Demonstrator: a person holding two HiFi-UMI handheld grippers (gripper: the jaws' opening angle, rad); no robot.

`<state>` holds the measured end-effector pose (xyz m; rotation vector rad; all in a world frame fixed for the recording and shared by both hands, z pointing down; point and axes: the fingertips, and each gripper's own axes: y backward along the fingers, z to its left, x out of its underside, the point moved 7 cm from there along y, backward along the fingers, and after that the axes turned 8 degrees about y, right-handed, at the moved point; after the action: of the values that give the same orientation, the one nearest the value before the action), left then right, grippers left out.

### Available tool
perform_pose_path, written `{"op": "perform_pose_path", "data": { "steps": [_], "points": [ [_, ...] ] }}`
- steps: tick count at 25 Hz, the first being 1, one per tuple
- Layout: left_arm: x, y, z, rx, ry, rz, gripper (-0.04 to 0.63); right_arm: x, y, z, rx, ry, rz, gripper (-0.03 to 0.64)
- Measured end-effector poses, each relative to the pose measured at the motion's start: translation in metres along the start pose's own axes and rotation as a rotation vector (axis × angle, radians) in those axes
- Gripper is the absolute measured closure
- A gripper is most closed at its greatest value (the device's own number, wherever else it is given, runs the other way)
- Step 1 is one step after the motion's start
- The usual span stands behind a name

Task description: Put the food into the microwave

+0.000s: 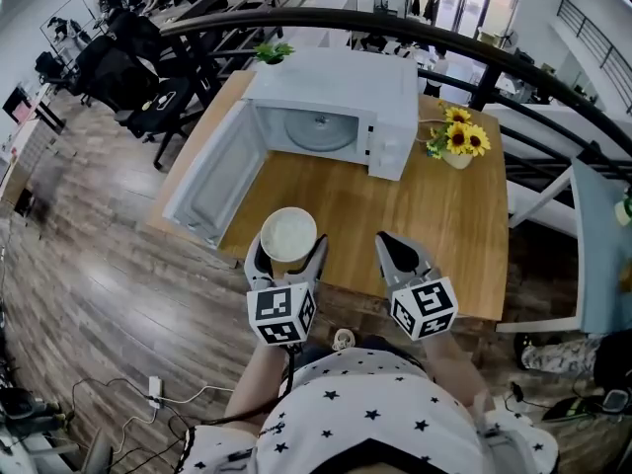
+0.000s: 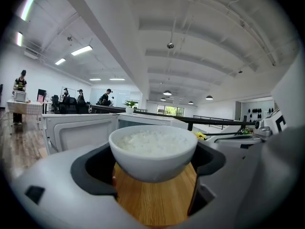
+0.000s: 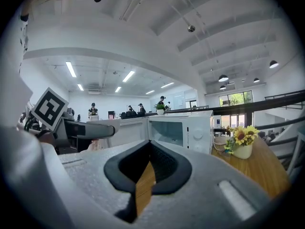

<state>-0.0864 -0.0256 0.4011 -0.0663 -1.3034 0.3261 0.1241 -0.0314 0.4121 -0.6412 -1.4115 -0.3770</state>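
A white bowl of rice is held above the near edge of the wooden table, with my left gripper shut on it from both sides. The white microwave stands at the far side of the table, its door swung fully open to the left and its glass turntable bare. My right gripper hovers beside the bowl, to its right, jaws shut with nothing between them.
A white pot of sunflowers stands right of the microwave. A small green plant sits behind it. A dark curved railing runs past the table's far side. Black office chairs stand at the left.
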Motion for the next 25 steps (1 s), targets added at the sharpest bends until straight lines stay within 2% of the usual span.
{"op": "perform_pose_path", "data": {
  "steps": [12,25],
  "points": [
    [0.001,-0.025,0.011,-0.016,0.004,0.014,0.126,0.005,-0.020,-0.010,-0.008,-0.011,0.017,0.611],
    [-0.019,-0.112,0.033,0.028,-0.020,0.046,0.126,-0.011,-0.087,-0.048,0.027,-0.002,0.025,0.611]
  ]
}}
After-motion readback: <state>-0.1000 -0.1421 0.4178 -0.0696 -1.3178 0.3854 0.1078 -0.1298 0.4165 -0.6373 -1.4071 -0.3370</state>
